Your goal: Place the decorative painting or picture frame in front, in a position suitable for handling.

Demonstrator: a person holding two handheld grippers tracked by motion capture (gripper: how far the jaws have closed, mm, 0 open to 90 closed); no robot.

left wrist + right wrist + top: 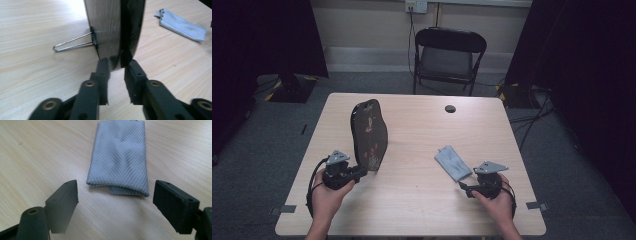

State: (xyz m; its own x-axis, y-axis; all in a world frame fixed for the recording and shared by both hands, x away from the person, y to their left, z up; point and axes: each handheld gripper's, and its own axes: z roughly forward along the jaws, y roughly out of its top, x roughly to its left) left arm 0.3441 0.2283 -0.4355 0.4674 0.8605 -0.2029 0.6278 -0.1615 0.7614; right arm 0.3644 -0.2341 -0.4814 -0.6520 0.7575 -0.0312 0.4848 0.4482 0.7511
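A glossy black oval plaque (369, 132) with a reddish pattern stands upright on edge at the table's left. In the left gripper view its back (107, 30) is wood-grained, and a bent wire stand (72, 43) sticks out from it onto the table. My left gripper (362, 172) (117, 65) is shut on the plaque's lower edge, one jaw on each face. A folded grey cloth (453, 163) (182, 25) (121, 157) lies flat at the right. My right gripper (464, 187) (115, 192) stands open just short of the cloth's near end, with nothing between its jaws.
The light wooden table (422, 200) has a small round hole (450, 108) near its far edge. A black folding chair (449, 55) stands behind the table. Dark curtains hang at both sides, and cables run across the floor.
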